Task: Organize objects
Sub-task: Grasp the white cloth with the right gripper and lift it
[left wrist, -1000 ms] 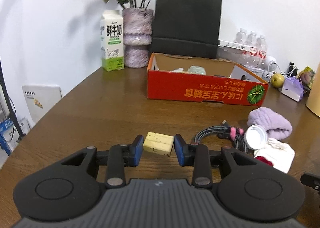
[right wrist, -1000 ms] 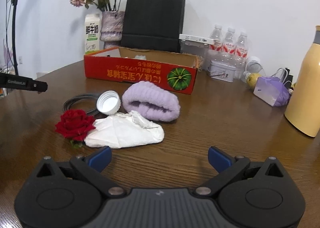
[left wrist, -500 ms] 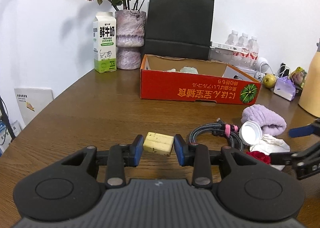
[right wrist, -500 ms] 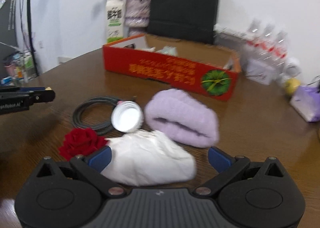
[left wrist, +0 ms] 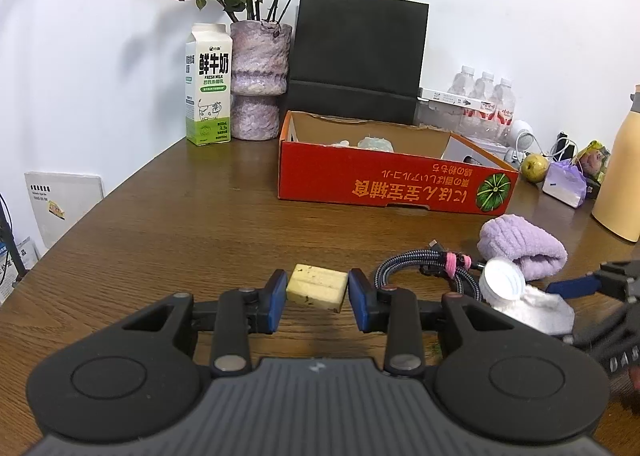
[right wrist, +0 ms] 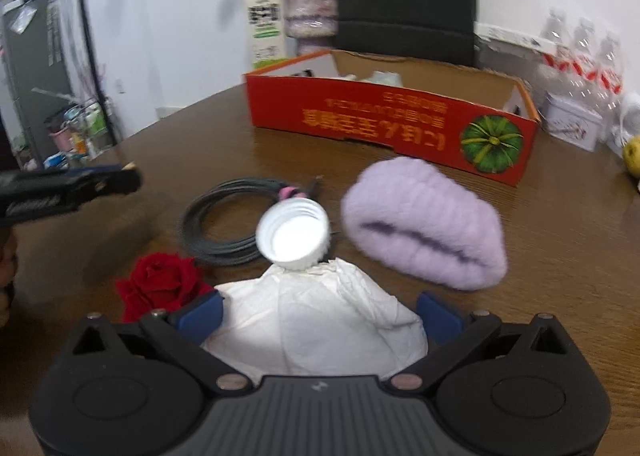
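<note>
My left gripper [left wrist: 317,298] is shut on a yellow sponge block [left wrist: 317,288] and holds it above the brown table. My right gripper [right wrist: 318,316] is open, its jaws on either side of a crumpled white tissue [right wrist: 316,330] on the table. A white bottle cap [right wrist: 293,235], a red rose [right wrist: 160,283], a coiled dark cable [right wrist: 224,224] and a rolled purple towel [right wrist: 424,228] lie just beyond it. The red cardboard box [left wrist: 394,184] stands open further back, with a few items inside.
A milk carton [left wrist: 209,84], a vase of dried roses [left wrist: 260,80] and a black paper bag [left wrist: 358,64] stand against the back wall. Water bottles [left wrist: 486,102], an apple [left wrist: 534,168], a purple pack [left wrist: 566,184] and a yellow flask [left wrist: 622,176] are at the right.
My right gripper has moved forward and down until its open jaws straddle the white tissue. My left gripper has risen slightly, still holding the sponge block.
</note>
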A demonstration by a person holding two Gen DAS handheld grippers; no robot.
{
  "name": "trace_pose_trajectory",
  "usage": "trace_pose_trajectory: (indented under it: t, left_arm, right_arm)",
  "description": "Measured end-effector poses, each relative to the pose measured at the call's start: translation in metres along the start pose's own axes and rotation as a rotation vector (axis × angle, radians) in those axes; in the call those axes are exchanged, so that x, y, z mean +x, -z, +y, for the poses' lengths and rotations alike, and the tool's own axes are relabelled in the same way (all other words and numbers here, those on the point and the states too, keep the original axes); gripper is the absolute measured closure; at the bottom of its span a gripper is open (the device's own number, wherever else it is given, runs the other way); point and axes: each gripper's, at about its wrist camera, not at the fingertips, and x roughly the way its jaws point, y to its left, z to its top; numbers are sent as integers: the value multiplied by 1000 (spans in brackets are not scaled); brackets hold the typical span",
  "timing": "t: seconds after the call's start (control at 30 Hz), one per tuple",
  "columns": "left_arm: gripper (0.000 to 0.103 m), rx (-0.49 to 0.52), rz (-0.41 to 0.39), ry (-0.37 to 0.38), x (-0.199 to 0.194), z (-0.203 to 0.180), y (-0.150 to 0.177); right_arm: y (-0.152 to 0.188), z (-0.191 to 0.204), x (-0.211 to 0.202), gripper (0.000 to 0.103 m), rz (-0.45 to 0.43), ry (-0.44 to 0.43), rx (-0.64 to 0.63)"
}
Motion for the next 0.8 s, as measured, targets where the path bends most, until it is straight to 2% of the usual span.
trace_pose_trajectory:
  t: [0.17, 0.47, 0.8]
  left_arm:
    - [69, -4, -7, 3, -2, 0, 0]
    - [69, -13, -25, 16, -6, 2, 0]
    - [69, -10, -30, 22, -9, 1, 0]
  right_arm:
    - [7, 7, -13, 0, -46, 2, -6]
    - [13, 18, -16, 0, -41, -46, -24]
    - [15, 34, -9, 0, -20, -24, -84]
